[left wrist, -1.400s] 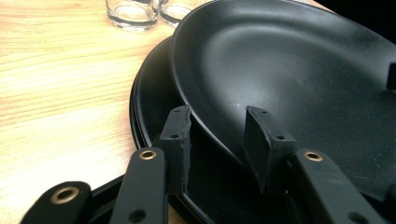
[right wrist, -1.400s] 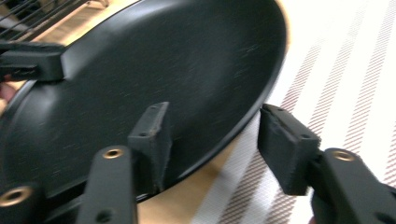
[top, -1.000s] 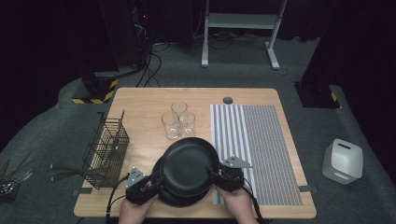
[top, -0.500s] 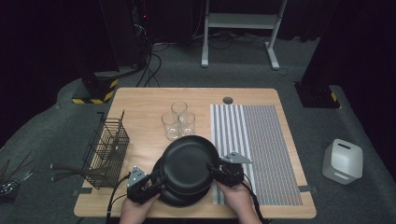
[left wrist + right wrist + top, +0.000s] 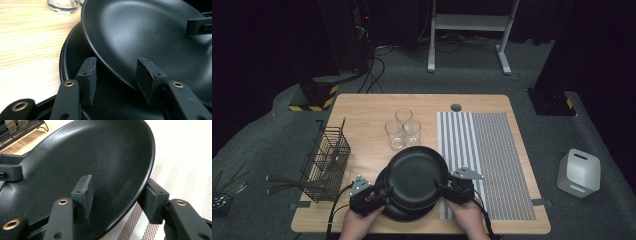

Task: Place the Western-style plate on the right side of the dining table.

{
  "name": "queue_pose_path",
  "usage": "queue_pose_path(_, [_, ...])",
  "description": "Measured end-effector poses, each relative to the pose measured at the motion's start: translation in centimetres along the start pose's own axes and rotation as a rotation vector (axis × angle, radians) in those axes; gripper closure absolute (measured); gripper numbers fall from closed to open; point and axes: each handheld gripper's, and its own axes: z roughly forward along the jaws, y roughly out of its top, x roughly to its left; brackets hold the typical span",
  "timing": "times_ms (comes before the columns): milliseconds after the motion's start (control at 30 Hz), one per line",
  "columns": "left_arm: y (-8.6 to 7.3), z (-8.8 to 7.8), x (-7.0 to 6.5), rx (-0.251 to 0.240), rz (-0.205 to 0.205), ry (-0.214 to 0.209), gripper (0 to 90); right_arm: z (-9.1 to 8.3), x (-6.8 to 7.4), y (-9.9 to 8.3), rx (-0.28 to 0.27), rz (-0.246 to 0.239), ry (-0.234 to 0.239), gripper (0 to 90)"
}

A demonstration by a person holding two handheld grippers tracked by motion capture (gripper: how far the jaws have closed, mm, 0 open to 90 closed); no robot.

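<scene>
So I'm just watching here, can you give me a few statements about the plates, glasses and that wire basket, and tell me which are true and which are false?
1. The top black plate lies tilted on a second black plate. True.
2. Five glasses stand on the table. False: there are three, grouped just beyond the plates.
3. The wire basket sits at the table's left edge. True.
4. The striped mat covers the left half of the table. False: it lies on the right side.
5. The left gripper and right gripper each straddle the top plate's rim, from opposite sides. True; both sets of jaws have just been opening.
</scene>
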Motion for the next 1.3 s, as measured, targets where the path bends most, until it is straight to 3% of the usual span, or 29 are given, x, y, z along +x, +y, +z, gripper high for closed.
queue_pose_path(233, [0.2,0.1,0.2,0.012,-0.013,-0.028,50.1,-1.1,0.6,-0.9,-0.009,0.018,-0.001,47.0])
queue_pose_path(467, [0.4,0.2,0.5,0.017,-0.033,-0.051,48.3,-1.4,0.8,-1.4,-0.021,0.007,-0.018,51.4])
queue_pose_path(633, [0.9,0.7,1.1,0.027,-0.068,-0.079,47.1,-1.3,0.7,-1.3,-0.020,0.003,-0.019,51.5])
queue_pose_path(833, [1.1,0.9,0.8,0.037,0.001,-0.052,46.1,-1.2,0.6,-1.2,-0.017,0.006,-0.012,51.4])
queue_pose_path(1000, [1.2,0.9,0.9,0.036,-0.011,-0.043,49.6,-1.1,0.6,-1.2,-0.006,0.019,0.001,51.8])
queue_pose_path(1100, [1.1,0.9,0.8,0.036,0.004,-0.031,51.3,-0.9,1.0,-1.3,0.016,0.029,0.013,51.7])
queue_pose_path(1300, [0.8,0.8,0.8,0.005,-0.009,-0.032,51.5,-0.5,1.1,-1.3,0.031,0.040,0.024,51.4])
